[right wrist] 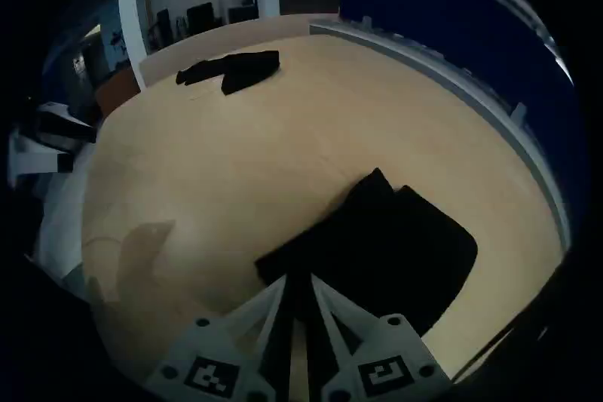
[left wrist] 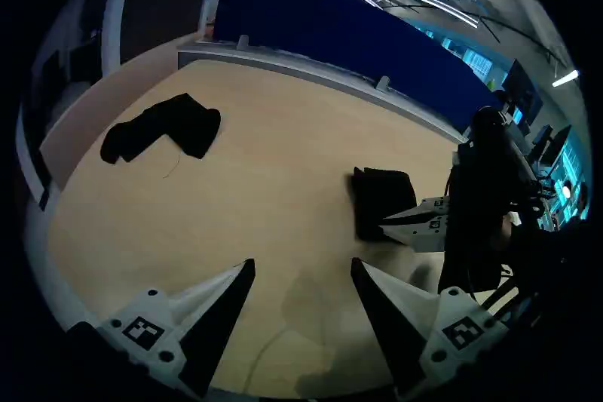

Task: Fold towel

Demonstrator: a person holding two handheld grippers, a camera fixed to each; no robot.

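Right gripper view: right gripper (right wrist: 299, 279) clamped on folded towel (right wrist: 407, 243) edge; left gripper (left wrist: 301, 262) apart over open table (left wrist: 286, 161).

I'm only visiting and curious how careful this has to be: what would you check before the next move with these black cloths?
1. Is the left gripper open and free? Ok.
2. Is the right gripper at the near edge of the folded towel? Ok; fingers nearly together, cloth pinched or not: cannot tell.
3. Does the folded towel lie flat? Ok.
4. Is the crumpled cloth at the far side folded? Not ok.
5. Are the two grippers apart? Ok.
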